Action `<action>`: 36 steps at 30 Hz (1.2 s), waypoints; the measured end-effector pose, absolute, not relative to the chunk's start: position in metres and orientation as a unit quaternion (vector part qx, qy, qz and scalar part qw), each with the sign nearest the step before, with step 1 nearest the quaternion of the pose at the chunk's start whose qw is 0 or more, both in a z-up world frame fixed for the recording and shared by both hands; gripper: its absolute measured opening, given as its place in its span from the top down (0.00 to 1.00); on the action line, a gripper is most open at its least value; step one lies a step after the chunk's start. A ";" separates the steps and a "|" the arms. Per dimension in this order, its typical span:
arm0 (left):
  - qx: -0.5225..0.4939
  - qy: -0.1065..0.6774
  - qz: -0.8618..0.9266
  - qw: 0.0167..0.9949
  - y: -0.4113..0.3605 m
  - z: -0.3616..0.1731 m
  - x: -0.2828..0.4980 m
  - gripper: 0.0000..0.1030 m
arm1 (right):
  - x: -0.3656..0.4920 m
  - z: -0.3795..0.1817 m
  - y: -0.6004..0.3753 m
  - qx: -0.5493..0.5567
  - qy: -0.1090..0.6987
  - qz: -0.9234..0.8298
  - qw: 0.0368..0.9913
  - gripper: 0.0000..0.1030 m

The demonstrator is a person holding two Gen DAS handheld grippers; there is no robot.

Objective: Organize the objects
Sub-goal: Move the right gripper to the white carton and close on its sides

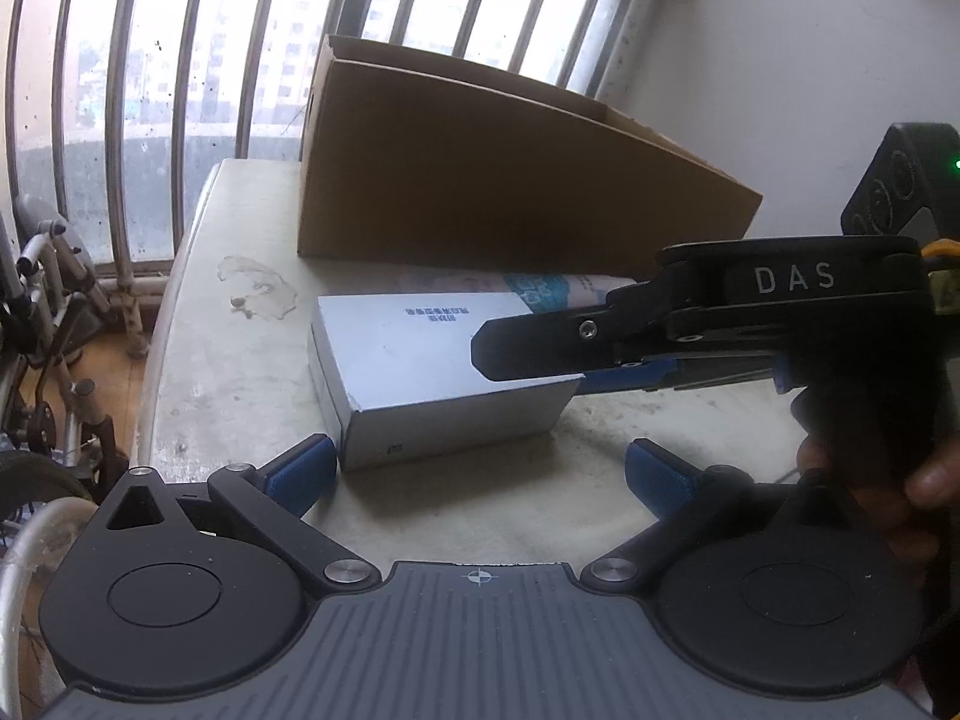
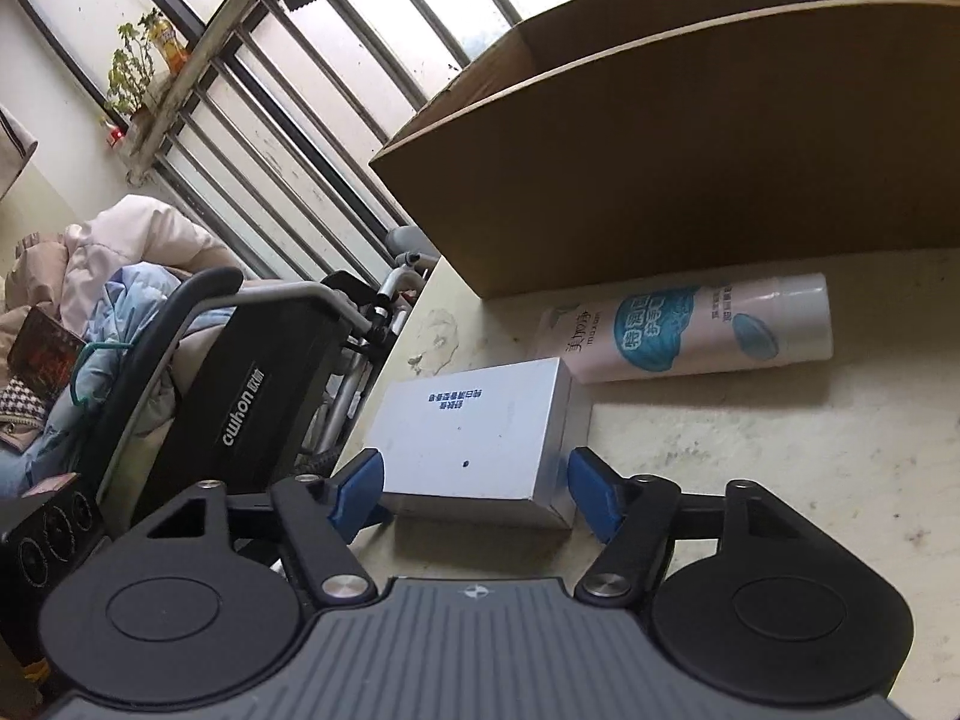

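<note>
Left wrist view: left gripper (image 1: 480, 474) gapes, released, with bare table (image 1: 198, 360) beside the white box (image 1: 420, 360) at centre. Right wrist view: right gripper (image 2: 474, 486) straddles that box (image 2: 474, 438), pads just beside its edges, not yet clenched; the cardboard carton (image 2: 690, 168) fills the upper right.

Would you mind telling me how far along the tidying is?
Nothing looks put away yet: the white box and the bottle lie on the table beside the cardboard box. The right gripper straddles the white box, jaws not visibly pressing. The left gripper is open, empty. Both items remain.
</note>
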State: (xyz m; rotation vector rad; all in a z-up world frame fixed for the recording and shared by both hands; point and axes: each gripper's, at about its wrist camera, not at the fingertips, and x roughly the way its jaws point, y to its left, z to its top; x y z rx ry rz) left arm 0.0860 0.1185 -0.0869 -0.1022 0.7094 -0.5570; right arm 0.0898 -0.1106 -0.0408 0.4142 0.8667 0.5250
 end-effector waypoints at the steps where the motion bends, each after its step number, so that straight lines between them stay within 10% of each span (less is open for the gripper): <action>1: -0.049 0.343 -0.269 0.899 0.118 -0.087 0.086 0.00 | 0.090 -0.041 -0.111 0.195 0.411 0.250 0.854 0.32; 36: -0.043 0.361 -0.337 0.868 0.055 -0.087 0.072 0.00 | 0.064 -0.043 -0.174 0.201 0.390 0.207 0.875 0.35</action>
